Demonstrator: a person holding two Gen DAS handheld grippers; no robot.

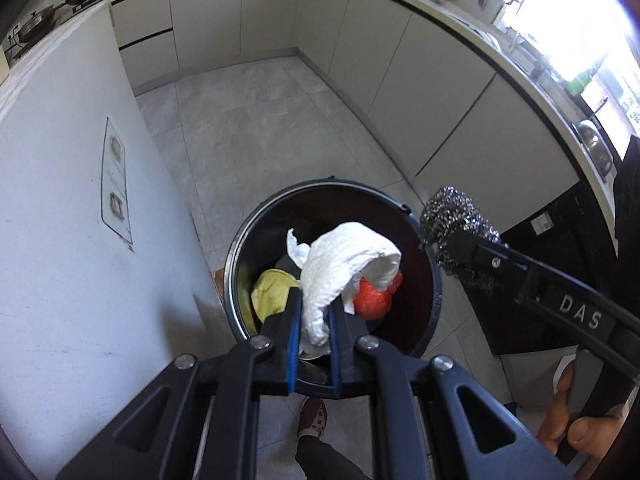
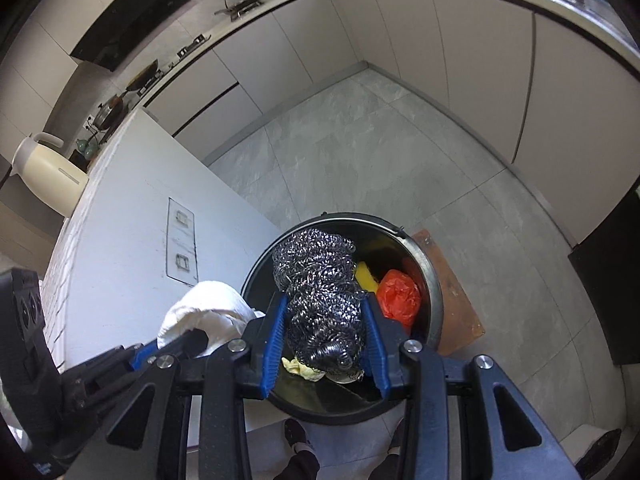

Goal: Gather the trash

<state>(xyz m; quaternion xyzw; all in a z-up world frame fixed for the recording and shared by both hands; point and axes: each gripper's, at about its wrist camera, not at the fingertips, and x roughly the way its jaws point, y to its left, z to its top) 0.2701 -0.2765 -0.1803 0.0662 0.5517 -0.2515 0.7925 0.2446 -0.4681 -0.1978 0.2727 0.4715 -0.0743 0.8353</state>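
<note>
Both grippers are loaded and over the trash bin [image 1: 240, 256], which sits on the floor beside the white island [image 1: 72, 200]. Left gripper [image 1: 314, 300] is pinching a crumpled white paper towel [image 1: 344, 264] between its blue pads; the towel hangs above the bin opening. Right gripper [image 2: 326, 320] is clamped on a steel wool scrubber [image 2: 316, 272], also above the bin mouth in its own view; from the left wrist view it looks closer to the right rim, so alignment there is a bit uncertain. Already inside the bin: a red plastic bag [image 2: 398, 292], a yellow cloth [image 1: 272, 292] and some other scraps I can't identify. Progress estimate: pickup is done for these two items, and only the release is left. Can't tell whether more trash remains on the counters.
</note>
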